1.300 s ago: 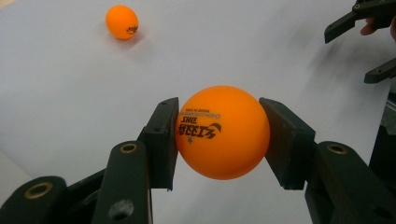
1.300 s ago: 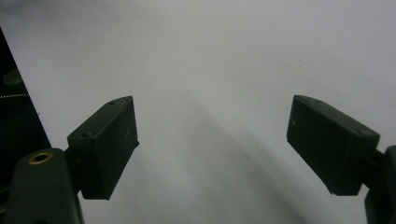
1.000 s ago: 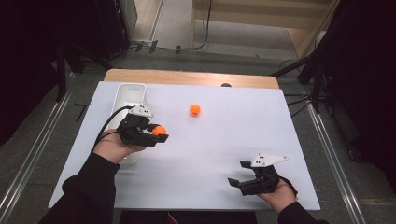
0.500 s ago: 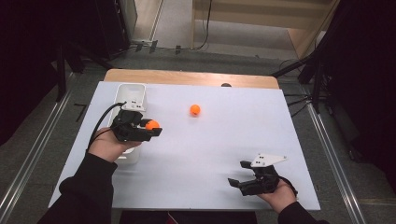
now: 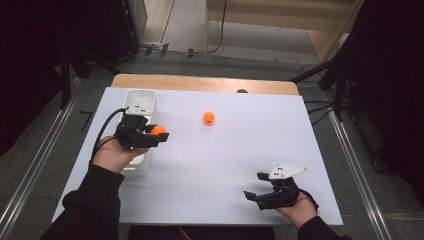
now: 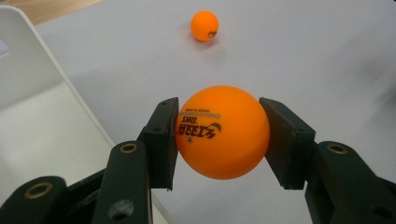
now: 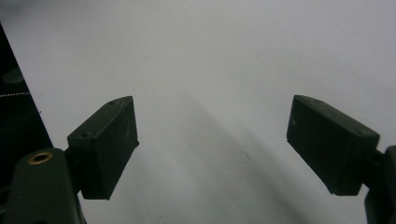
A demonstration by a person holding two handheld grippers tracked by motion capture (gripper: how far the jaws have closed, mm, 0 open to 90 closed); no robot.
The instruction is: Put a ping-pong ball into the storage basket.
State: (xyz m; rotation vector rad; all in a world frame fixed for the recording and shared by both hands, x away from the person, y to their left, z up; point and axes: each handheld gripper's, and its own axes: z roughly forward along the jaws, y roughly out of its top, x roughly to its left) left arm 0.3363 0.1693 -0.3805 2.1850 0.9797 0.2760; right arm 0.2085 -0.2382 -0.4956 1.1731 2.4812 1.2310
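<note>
From above, your left gripper (image 5: 159, 136) holds an orange ball (image 5: 158, 130) beside the white bin (image 5: 141, 99) near the table's far left corner, likely to drop it in. Its own view shows both pads (image 6: 164, 135) clamped on that ball. Your right gripper (image 7: 212, 144) waits with jaws apart near the table's near right corner.

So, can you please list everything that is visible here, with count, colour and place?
ball: 1, orange, held between the left tongs, beside the bin's right wall
second ball: 1, orange, loose on the table, far middle
bin: 1, white, far left of the table
table: 1, white top, wooden far edge
left tongs: 1, black, shut on the ball
right tongs: 1, black with grey plate, open, near right
hands: 2, dark sleeves, from the near edge
</note>
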